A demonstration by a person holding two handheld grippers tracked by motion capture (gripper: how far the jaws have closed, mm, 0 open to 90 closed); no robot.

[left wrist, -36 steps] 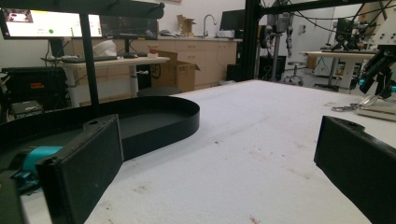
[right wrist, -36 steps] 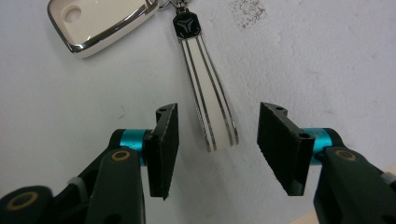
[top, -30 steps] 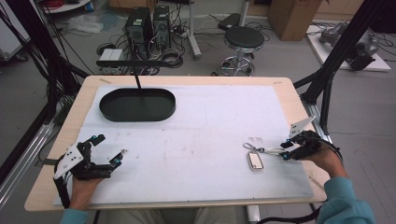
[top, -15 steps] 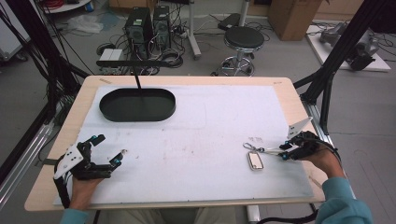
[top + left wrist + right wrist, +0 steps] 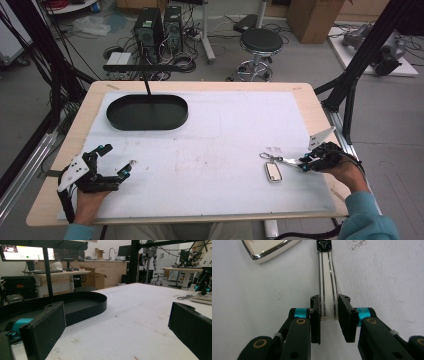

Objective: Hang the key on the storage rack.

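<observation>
A white key fob (image 5: 273, 172) with chrome trim lies on the white mat at the right. Its white, chrome-edged strap (image 5: 286, 160) leads from a key ring (image 5: 267, 156) toward my right gripper (image 5: 303, 165). In the right gripper view the pads press on both sides of the strap (image 5: 327, 285), and the fob (image 5: 269, 248) lies at the upper left. The right gripper (image 5: 329, 315) has just been closing and is shut on the strap. My left gripper (image 5: 118, 156) rests at the front left, its jaws wide apart with nothing between them (image 5: 117, 322).
A black oval tray (image 5: 147, 112) sits at the back left of the mat, with a black post and crossbar (image 5: 145, 67) rising at it. The tray (image 5: 82, 305) lies ahead of the left gripper. Black frame legs (image 5: 350, 95) stand at the table's right edge.
</observation>
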